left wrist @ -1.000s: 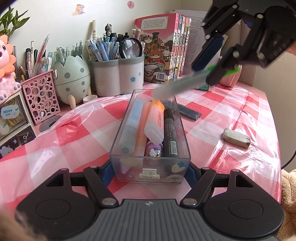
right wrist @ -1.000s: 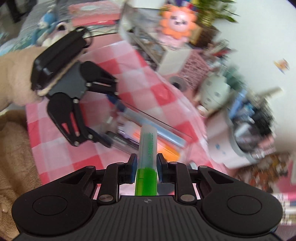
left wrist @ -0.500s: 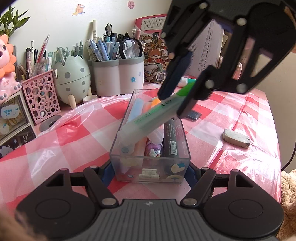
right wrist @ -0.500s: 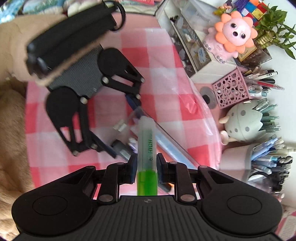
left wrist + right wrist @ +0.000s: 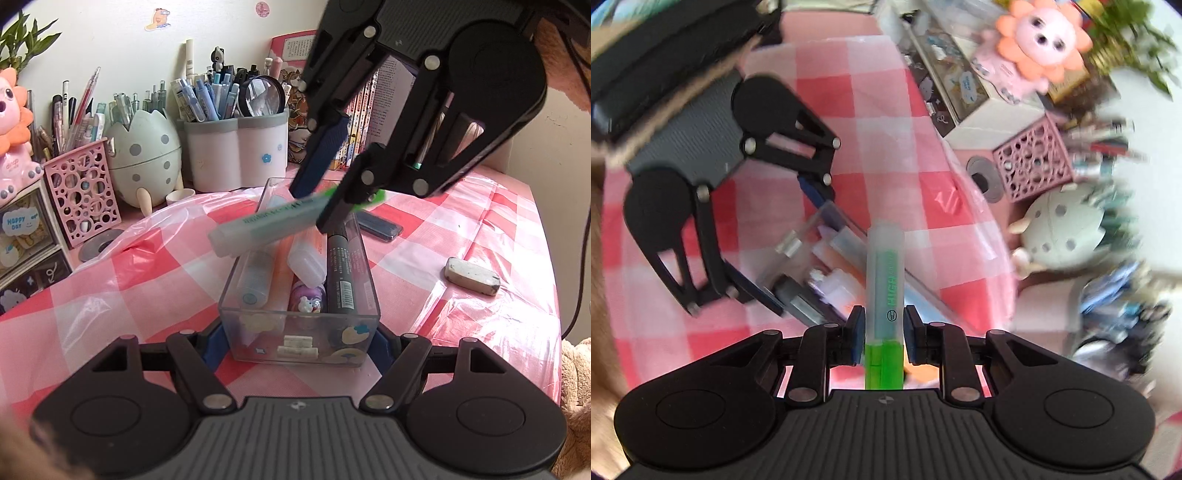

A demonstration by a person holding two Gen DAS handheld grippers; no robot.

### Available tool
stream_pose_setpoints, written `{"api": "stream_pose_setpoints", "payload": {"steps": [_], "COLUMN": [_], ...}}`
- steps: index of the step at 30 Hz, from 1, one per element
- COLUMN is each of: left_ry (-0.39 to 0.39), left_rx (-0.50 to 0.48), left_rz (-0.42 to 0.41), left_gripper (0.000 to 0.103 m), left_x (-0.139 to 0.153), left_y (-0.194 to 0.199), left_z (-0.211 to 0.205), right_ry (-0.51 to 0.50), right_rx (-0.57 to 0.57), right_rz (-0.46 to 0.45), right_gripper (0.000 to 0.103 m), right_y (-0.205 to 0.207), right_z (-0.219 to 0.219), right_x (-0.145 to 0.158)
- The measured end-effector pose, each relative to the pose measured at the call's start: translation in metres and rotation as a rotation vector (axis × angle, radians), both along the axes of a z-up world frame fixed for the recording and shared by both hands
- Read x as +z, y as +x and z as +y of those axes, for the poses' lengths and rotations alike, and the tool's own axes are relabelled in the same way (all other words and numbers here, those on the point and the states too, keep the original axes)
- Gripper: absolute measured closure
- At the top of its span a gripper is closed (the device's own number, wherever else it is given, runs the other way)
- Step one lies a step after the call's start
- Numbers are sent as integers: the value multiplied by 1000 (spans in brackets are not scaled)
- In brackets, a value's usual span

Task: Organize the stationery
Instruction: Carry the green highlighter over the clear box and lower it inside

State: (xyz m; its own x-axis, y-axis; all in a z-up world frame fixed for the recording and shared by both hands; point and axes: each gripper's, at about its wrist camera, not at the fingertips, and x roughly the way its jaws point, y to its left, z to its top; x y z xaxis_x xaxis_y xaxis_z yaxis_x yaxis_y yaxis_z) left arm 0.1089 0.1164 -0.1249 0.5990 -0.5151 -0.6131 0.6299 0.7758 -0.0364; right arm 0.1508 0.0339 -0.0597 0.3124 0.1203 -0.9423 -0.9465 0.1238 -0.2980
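My left gripper [image 5: 297,341] is shut on the near end of a clear plastic box [image 5: 299,334] that holds several markers and highlighters; the box rests on the checked tablecloth. My right gripper [image 5: 884,332] is shut on a green highlighter [image 5: 886,273]. In the left wrist view the highlighter [image 5: 266,225] hangs just above the far left part of the box, its pale cap pointing left past the box's left wall. The right gripper [image 5: 328,199] fills the upper right of that view. In the right wrist view the box [image 5: 820,266] lies below the highlighter.
Pen holders stand at the back: a white double cup [image 5: 236,151], an egg-shaped pot [image 5: 142,155], a pink lattice basket [image 5: 83,192]. Books [image 5: 369,110] stand behind. An eraser [image 5: 472,276] and a dark flat case [image 5: 380,226] lie to the right. A clear plastic bag [image 5: 147,240] lies left.
The right gripper has swung the green highlighter leftward over the box, so its cap now points past the left wall. The left gripper and box have not moved.
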Motion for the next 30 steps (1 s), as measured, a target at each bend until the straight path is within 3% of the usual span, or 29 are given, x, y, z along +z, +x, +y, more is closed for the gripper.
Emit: {"api": "stream_pose_setpoints", "payload": {"steps": [5, 12, 15, 21, 30], "left_ry": [0, 1, 1, 2, 3], "left_rx": [0, 0, 0, 0, 0], "left_rz": [0, 0, -1, -2, -2], "left_gripper": [55, 55, 55, 55, 54], "left_x": [0, 0, 0, 0, 0], "left_y": [0, 0, -1, -1, -1], "left_z": [0, 0, 0, 0, 0], "right_ry": [147, 424, 487, 531, 632], "right_rx": [-226, -799, -969, -1105, -1300], "right_rz": [104, 329, 339, 308, 347], "right_gripper": [82, 82, 82, 82, 82], "right_y": [10, 50, 58, 57, 55], "right_z": [-20, -72, -85, -80, -86], "right_x": [4, 8, 8, 5, 1]}}
